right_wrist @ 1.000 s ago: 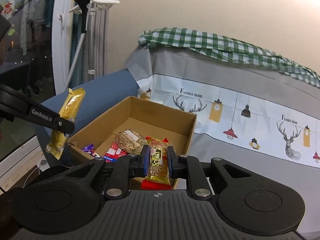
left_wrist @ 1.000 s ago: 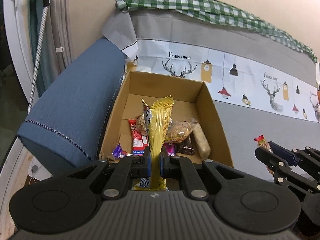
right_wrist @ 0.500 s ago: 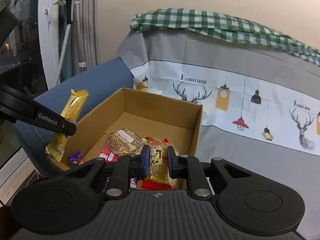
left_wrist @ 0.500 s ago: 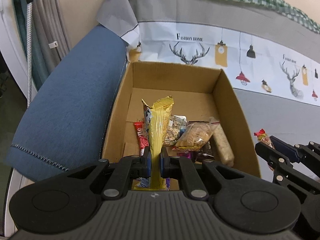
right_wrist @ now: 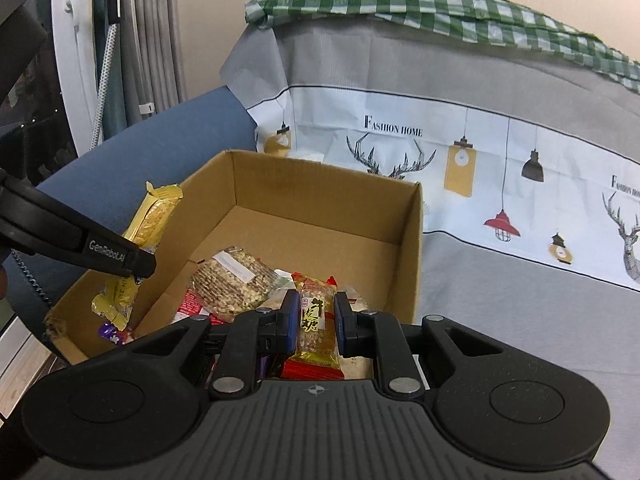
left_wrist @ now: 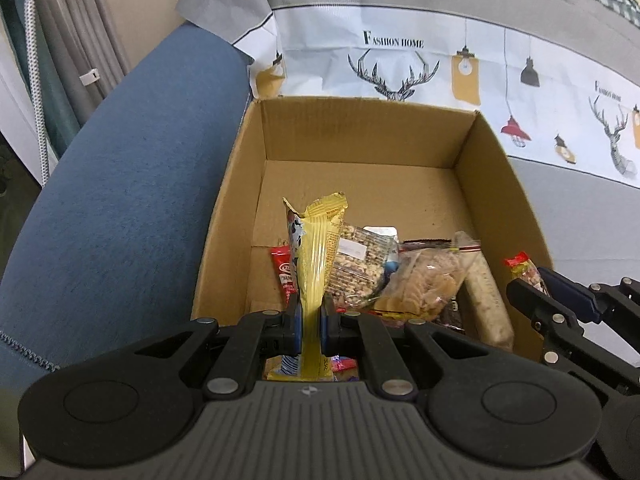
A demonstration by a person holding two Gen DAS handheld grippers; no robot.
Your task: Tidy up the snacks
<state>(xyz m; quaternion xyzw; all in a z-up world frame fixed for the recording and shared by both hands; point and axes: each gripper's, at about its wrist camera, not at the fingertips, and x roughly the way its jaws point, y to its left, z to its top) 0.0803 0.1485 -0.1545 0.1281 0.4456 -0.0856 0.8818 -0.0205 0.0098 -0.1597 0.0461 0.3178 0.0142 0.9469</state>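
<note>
An open cardboard box [left_wrist: 360, 132] stands on the sofa and holds several wrapped snacks, among them a clear nut-bar pack [left_wrist: 360, 264]. My left gripper [left_wrist: 309, 322] is shut on a yellow snack bar [left_wrist: 314, 256], upright over the box's near left part. My right gripper [right_wrist: 316, 320] is shut on a red-and-gold candy pack [right_wrist: 314, 320] over the box's near right edge. The yellow snack bar also shows in the right wrist view [right_wrist: 154, 216], held by the left gripper's fingers [right_wrist: 120, 258]. The box shows there too [right_wrist: 408, 240].
A blue sofa armrest [left_wrist: 120, 208] runs along the box's left side. A grey sofa cover with deer and lamp prints [left_wrist: 540, 92] lies behind and to the right. A green checked cloth [right_wrist: 440, 12] tops the backrest. Curtains [right_wrist: 152, 40] hang at the left.
Both grippers have moved forward and down over the box, still holding their snacks. The box fills more of both views.
</note>
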